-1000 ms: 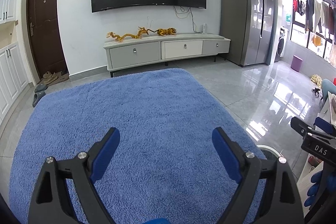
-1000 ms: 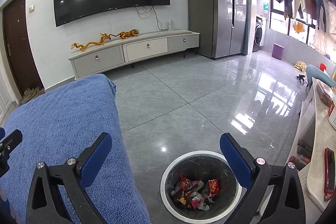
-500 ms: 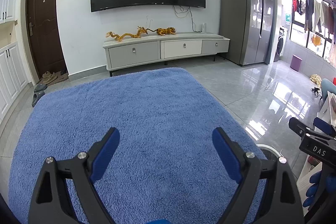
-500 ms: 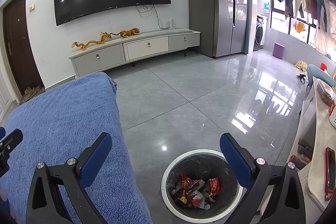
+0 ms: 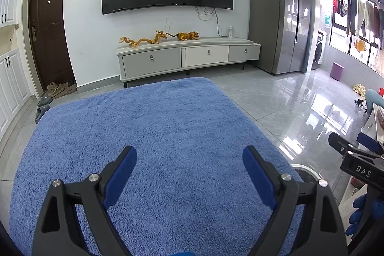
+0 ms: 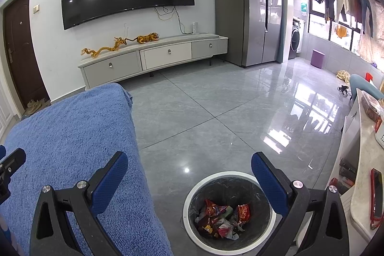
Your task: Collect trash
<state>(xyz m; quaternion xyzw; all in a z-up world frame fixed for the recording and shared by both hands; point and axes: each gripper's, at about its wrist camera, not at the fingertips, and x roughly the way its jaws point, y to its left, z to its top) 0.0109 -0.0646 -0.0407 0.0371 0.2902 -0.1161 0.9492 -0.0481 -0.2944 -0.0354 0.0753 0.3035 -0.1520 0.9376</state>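
Observation:
A round trash bin (image 6: 189, 198) with a white rim and black liner stands on the floor below my right gripper (image 6: 189, 164). Several crumpled snack wrappers (image 6: 222, 217) lie inside it. My right gripper is open and empty above the bin. My left gripper (image 5: 189, 157) is open and empty over the blue towel-covered surface (image 5: 156, 136). No trash shows on the towel. The bin's rim (image 5: 303, 167) peeks out at the right in the left wrist view, beside the right gripper's body (image 5: 357, 167).
The blue towel surface (image 6: 72, 136) fills the left. Grey tiled floor (image 6: 228, 107) lies ahead. A TV cabinet (image 6: 156, 59) and a fridge (image 6: 249, 6) stand at the far wall. A white counter (image 6: 364, 160) with small items runs along the right edge.
Both grippers stay open and nearly still. The right wrist view shifted slightly, so the bin sits a little further into view.

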